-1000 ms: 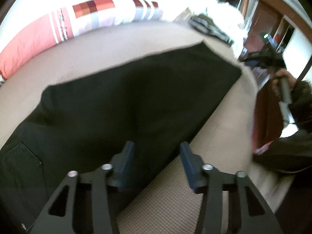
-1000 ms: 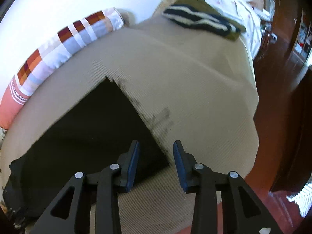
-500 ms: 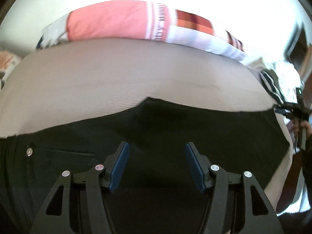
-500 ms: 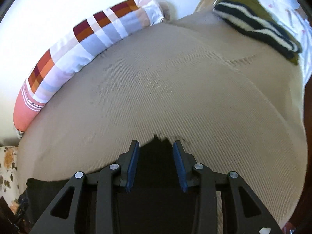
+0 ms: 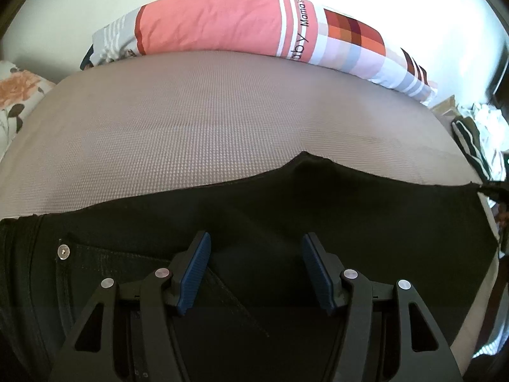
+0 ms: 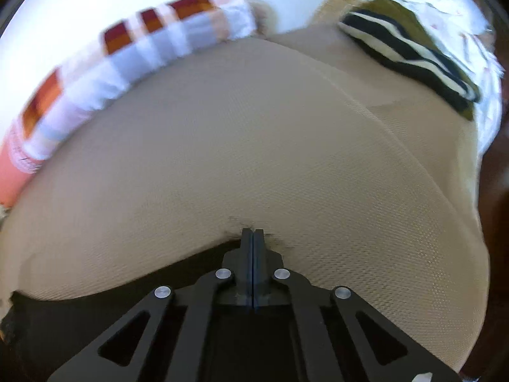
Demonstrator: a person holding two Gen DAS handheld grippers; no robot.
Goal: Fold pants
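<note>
Black pants (image 5: pixel 254 210) lie flat across a beige bed (image 5: pixel 206 121), waistband and a riveted pocket at the left, leg end at the right. My left gripper (image 5: pixel 256 258) is open and hovers over the middle of the pants, its blue pads (image 5: pixel 195 267) apart. My right gripper (image 6: pixel 253 242) is shut on the far corner of the pants' leg end (image 6: pixel 203 258); it also shows at the right edge of the left wrist view (image 5: pixel 496 187).
A long pink and checked pillow (image 5: pixel 254 28) lies along the far side by the wall. A striped black and white garment (image 6: pixel 410 54) and white cloth (image 6: pixel 445 6) sit at the bed's far right. Dark wooden floor (image 6: pixel 496 191) lies beyond the right edge.
My right gripper has closed on the corner of the pants' leg end. My left gripper swung round to face the pillow and now hangs over the middle of the pants.
</note>
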